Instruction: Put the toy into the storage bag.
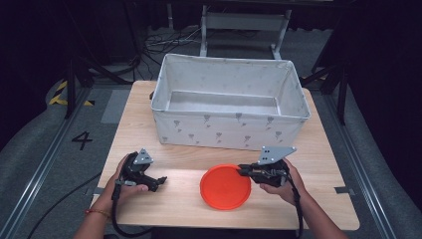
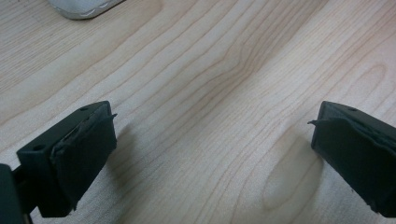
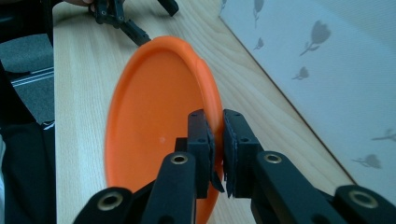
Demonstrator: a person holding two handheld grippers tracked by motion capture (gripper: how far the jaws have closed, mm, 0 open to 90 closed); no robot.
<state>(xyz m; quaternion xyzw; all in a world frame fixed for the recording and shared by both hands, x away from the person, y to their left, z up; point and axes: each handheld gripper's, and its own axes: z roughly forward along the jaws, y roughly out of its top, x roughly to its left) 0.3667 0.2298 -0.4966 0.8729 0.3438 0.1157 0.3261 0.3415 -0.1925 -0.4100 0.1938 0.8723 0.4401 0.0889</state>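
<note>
A pale wooden table (image 1: 149,119) with clear grain stood on grey carpet, with dark stands, cables and a painted "4" (image 1: 82,140) on the floor around it. At its far half sat a white fabric bin (image 1: 229,127) printed with grey flowers. The orange plate (image 1: 225,186) lay near the front edge, its right rim pinched between the closed jaws of the right gripper (image 1: 244,172) (one jaw over the rim, one under). The left gripper (image 1: 160,181) rested well apart from the plate, jaws spread wide over bare wood. Both forearms were cut off by the bottom edge.
</note>
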